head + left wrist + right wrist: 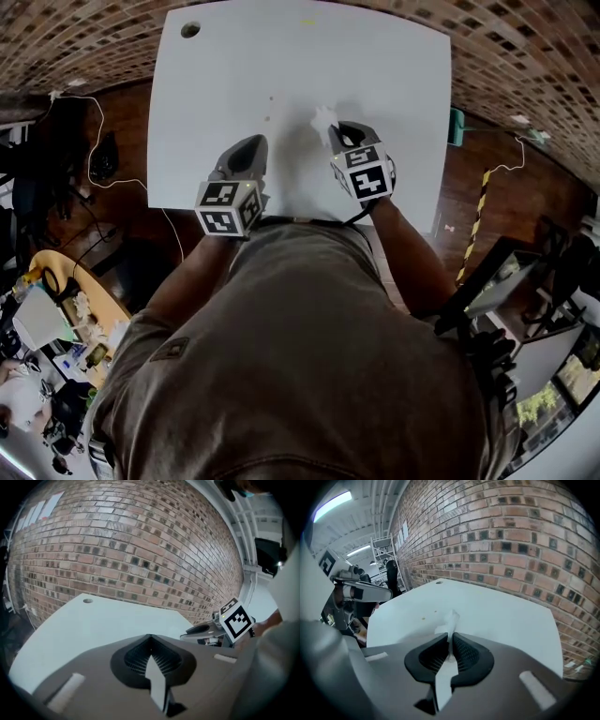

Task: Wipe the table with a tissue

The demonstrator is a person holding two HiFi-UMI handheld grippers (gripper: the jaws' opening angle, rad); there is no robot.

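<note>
A white table (pixel 375 75) fills the upper head view. My right gripper (pixel 339 131) is shut on a white tissue (pixel 324 119), which pokes out past its jaws toward the table's middle; in the right gripper view the tissue (pixel 451 620) stands up between the closed jaws of the right gripper (pixel 451 641). Two small brownish specks (pixel 271 118) lie on the table to the tissue's left, also seen as specks (pixel 423 618). My left gripper (pixel 246 150) rests near the table's front edge, jaws shut with nothing in them; the left gripper (pixel 149 644) points over bare table (pixel 93 620).
A round cable hole (pixel 190 30) sits in the table's far left corner. A brick wall (pixel 131 555) runs behind the table. Cables and clutter lie on the wooden floor (pixel 122 141) to the left; a stand and equipment are at the right.
</note>
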